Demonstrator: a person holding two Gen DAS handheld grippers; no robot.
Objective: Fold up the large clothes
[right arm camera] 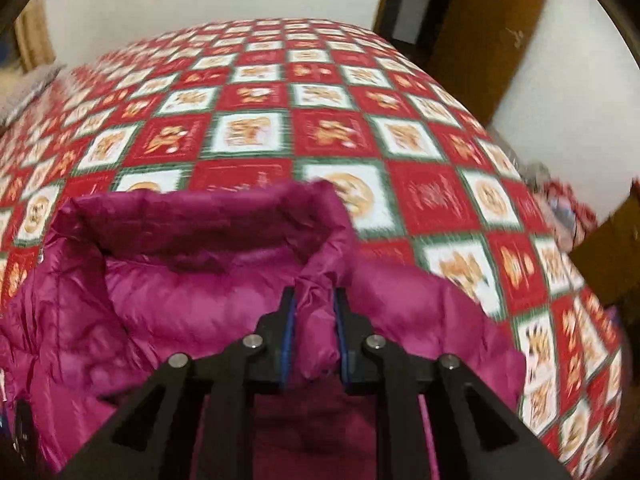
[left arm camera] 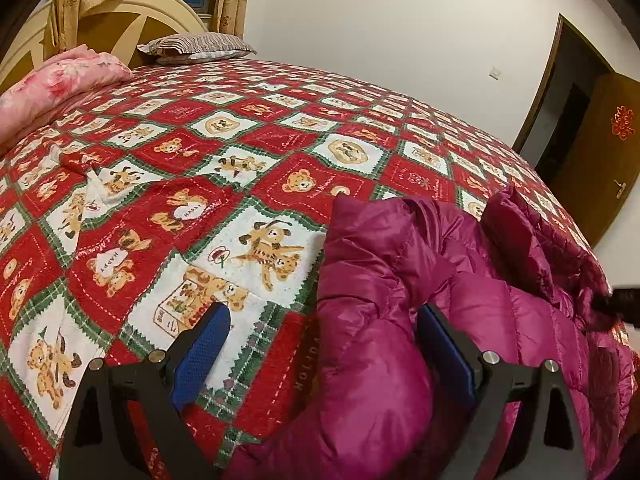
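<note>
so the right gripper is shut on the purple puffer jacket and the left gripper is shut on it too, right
Not quite. The right gripper is shut on the purple puffer jacket, but the left gripper is open: the left wrist view shows its blue pads spread wide, with a fold of the jacket lying loose between them.

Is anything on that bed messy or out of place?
Yes. The magenta puffer jacket lies crumpled in a heap near the bed's edge, not flat. The right gripper pinches a bunched fold of it. The teddy-bear bedspread is rucked into a ridge on its left side.
</note>
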